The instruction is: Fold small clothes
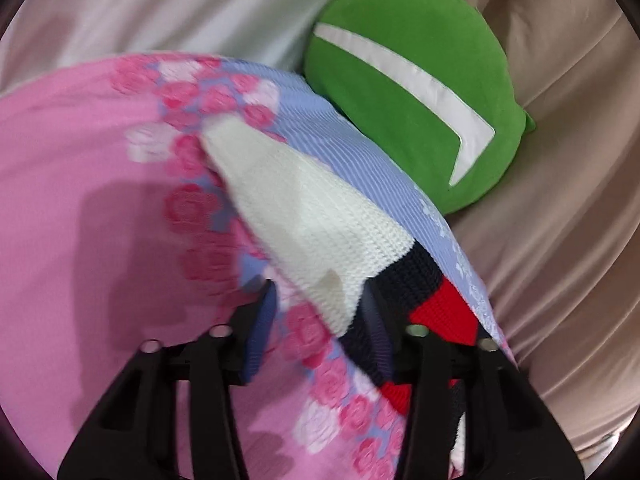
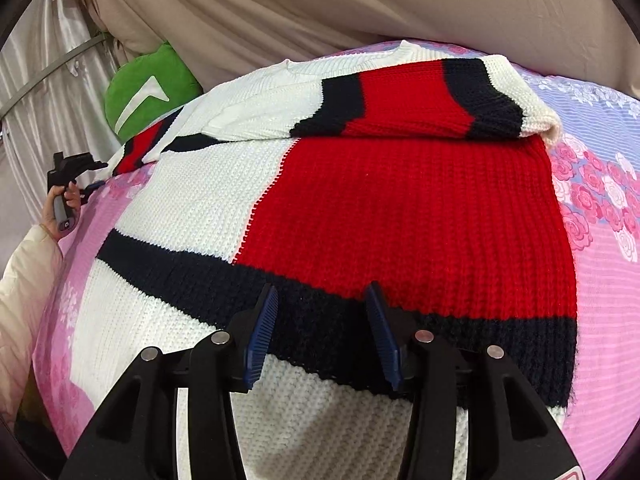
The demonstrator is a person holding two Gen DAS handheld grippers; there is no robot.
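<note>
Flat on the floral bed sheet: knit sweater, one sleeve folded across. Right gripper hovers partly open above its hem, empty. Left gripper narrowly parted around the other sleeve's cuff; grip unclear.

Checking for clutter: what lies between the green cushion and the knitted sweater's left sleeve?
Only bare striped blue bedspread, in the left wrist view, separates green cushion from knitted sleeve.

Floral bedspread, knit sweater, green cushion
</note>
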